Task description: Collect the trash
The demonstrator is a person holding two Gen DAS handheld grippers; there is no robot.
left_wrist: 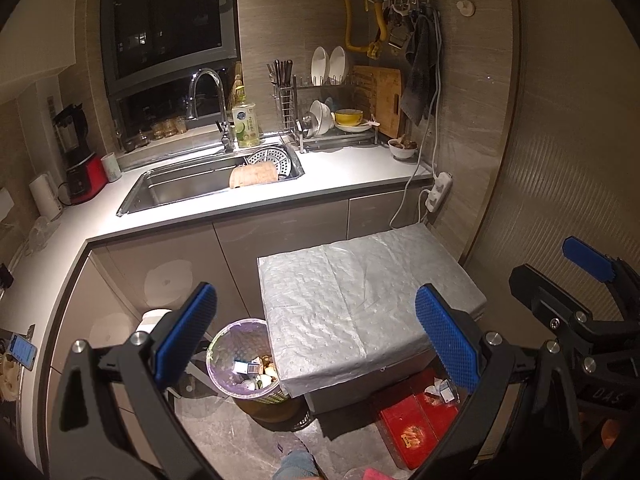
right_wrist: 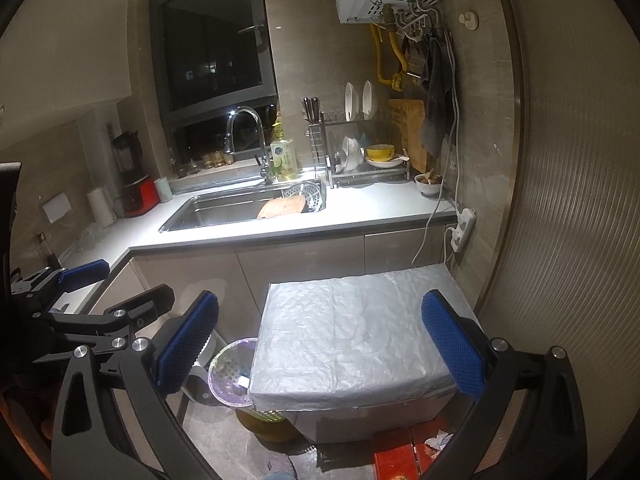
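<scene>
A round plastic trash bin (left_wrist: 230,340) stands on the floor against the left side of a low table. Small cartons and food scraps (left_wrist: 256,374) lie inside it. The table is covered with a silver sheet (left_wrist: 352,292). Crumpled paper and a small carton (left_wrist: 442,390) lie on a red box (left_wrist: 416,420) under the table's right front corner. My left gripper (left_wrist: 316,338) hovers above the table and bin, open with nothing in it. My right gripper (right_wrist: 320,344) hangs beside it, also open with nothing in it. The bin (right_wrist: 228,372) shows partly behind the table (right_wrist: 352,328).
A white kitchen counter (left_wrist: 320,188) with a sink (left_wrist: 192,188) and a dish rack (left_wrist: 336,120) runs behind the table. A power strip (left_wrist: 438,190) dangles at its right end. A phone (left_wrist: 22,352) lies at the left. A foot (left_wrist: 296,464) is on the floor.
</scene>
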